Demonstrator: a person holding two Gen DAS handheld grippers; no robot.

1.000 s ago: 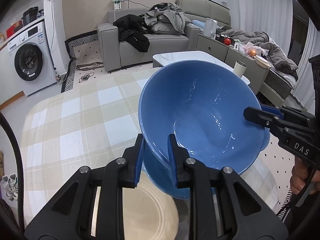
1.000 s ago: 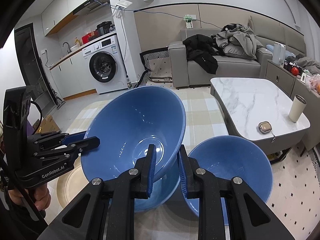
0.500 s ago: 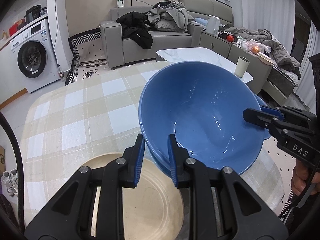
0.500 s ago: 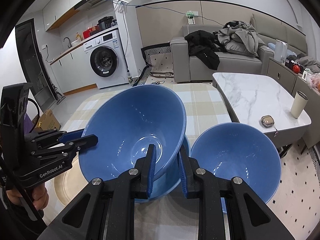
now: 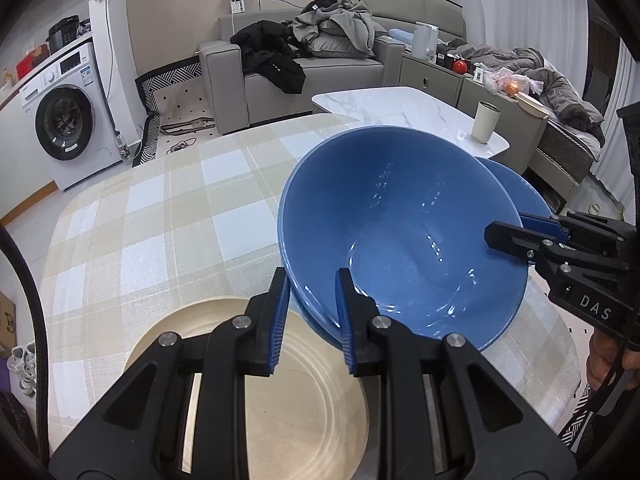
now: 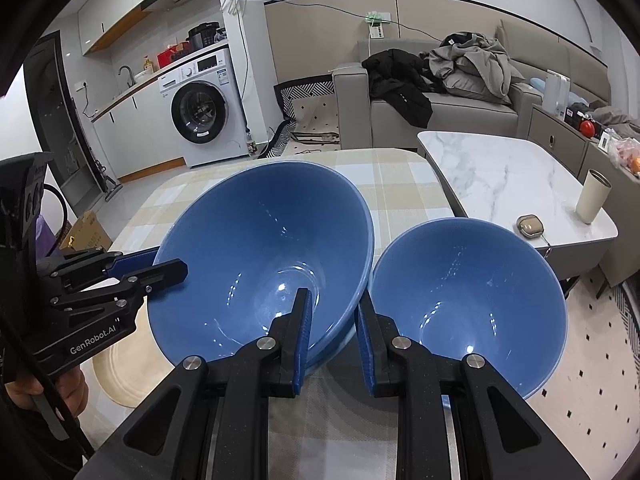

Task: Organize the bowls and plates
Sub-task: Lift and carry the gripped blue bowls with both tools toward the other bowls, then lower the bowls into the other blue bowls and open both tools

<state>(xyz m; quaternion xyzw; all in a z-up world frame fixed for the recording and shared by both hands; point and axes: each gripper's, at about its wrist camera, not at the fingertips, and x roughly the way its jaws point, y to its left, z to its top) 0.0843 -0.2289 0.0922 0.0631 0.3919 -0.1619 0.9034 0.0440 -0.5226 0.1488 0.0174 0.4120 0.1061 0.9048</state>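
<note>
Left wrist view: the left hand-held gripper [image 5: 312, 316] is clamped on the near rim of the large blue bowl [image 5: 400, 236], and the right hand-held gripper [image 6: 332, 336] is clamped on the opposite rim. The bowl hangs tilted over a second blue bowl beneath it [image 5: 316, 320], whose rim shows just under it. Left of the large blue bowl the checked worktop [image 5: 160, 208] lies free up to its rounded edge; a cream plate [image 5: 304, 400] sits just beside the bowl, toward the camera. In the right wrist view a smaller blue bowl [image 6: 468, 304] stands just to its right, near the worktop's edge. Compared with a second ago, the held bowl sits lower, closer into the bowl below.
</note>
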